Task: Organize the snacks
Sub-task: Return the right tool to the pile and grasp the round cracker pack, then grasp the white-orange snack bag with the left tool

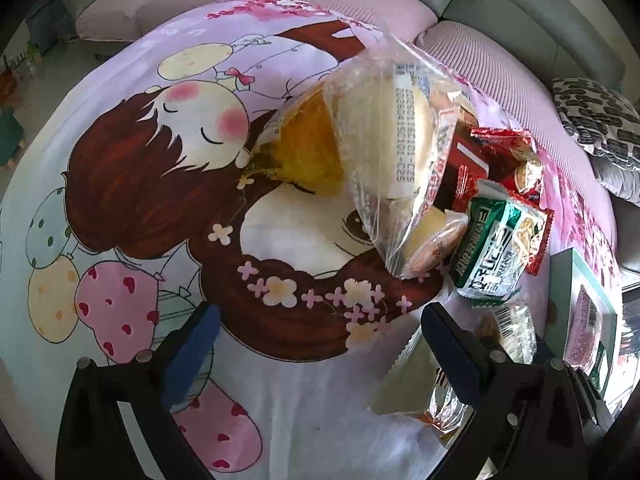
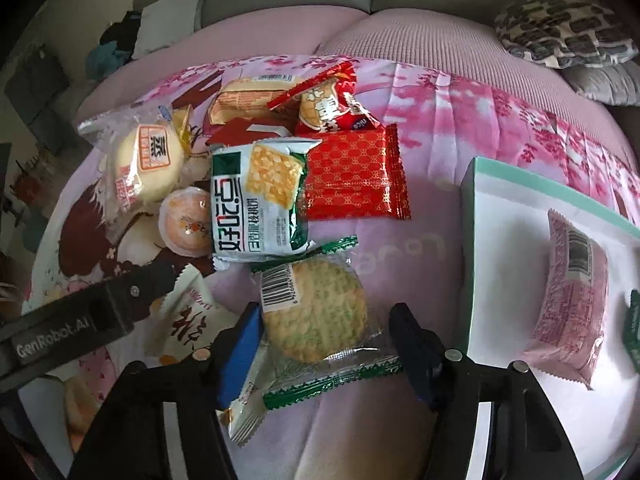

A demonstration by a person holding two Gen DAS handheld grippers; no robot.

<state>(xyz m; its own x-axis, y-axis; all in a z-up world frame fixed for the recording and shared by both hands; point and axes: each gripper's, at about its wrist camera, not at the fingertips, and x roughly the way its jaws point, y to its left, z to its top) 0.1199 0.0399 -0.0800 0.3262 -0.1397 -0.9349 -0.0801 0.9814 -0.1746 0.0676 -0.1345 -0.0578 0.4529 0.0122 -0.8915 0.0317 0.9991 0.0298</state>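
Early stage: I'm seeing only a pink packet point(image 2: 570, 304) and a green one point(image 2: 633, 330) in the white box point(image 2: 500, 208). My right tongs point(image 2: 326, 344) are gaping around the round rice cracker point(image 2: 316, 312) on the bedspread point(image 2: 440, 128); left tongs point(image 1: 320, 344) apart, empty. The pile, including the green cracker pack point(image 2: 260, 200), is waiting.

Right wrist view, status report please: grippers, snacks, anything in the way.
Right gripper open, straddling the round cracker pack, not closed on it. Left gripper open, empty. Box holds a pink packet. White wrapper underlaps the cracker.
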